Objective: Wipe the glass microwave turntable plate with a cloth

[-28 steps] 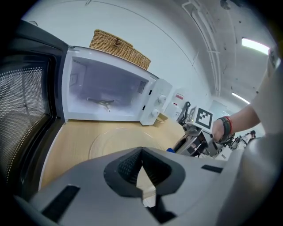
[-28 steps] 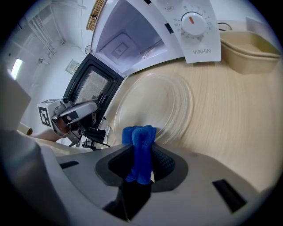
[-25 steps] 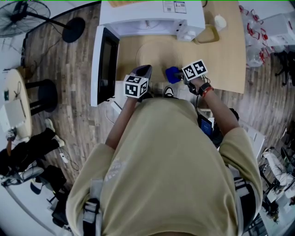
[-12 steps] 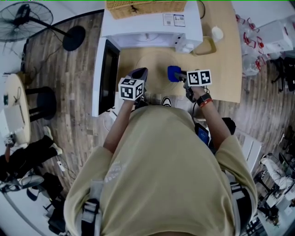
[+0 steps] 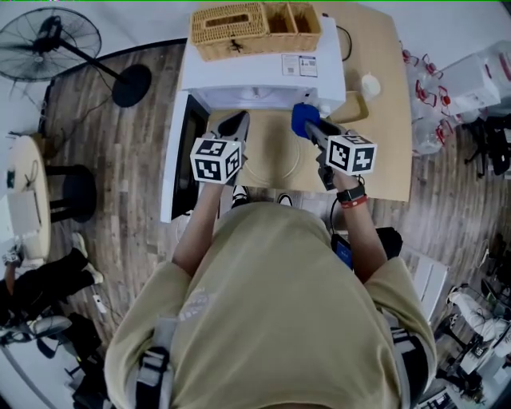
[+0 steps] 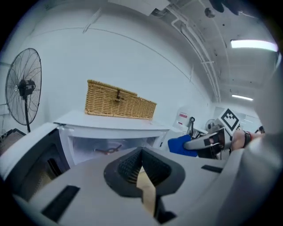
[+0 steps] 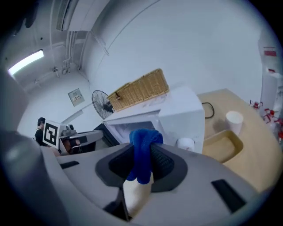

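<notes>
Right tool (image 7: pixel 141 152) has its jaws pinched tight on the blue cloth (image 7: pixel 143 137), which bunches up above the jaw tips and hangs down between the pads. From the head view, that tool (image 5: pixel 308 125) is out over the counter (image 5: pixel 383 136), and the cloth (image 5: pixel 301 118) sits right at the front of the white microwave (image 5: pixel 263 76), at the far right edge of the plate (image 5: pixel 275 160). Whether cloth and glass are touching, I can't tell. The plate itself lies flat on the counter in front of the microwave, showing as a faint round outline between the two tools.

Over to the left tool (image 6: pixel 141 154): its jaws are pressed together at the tips, with nothing visible between them, only a sliver of tan showing lower down. In the head view it (image 5: pixel 237 121) is beside the plate's left edge, close to the open door (image 5: pixel 188 152), which swings out to the left.

On top of the microwave there's a wicker basket (image 5: pixel 255 24). To the microwave's right on the counter are a small white cup (image 5: pixel 369 84) and a shallow tan tray (image 5: pixel 351 108). A fan (image 5: pixel 48 36) stands on the floor well to the left.
</notes>
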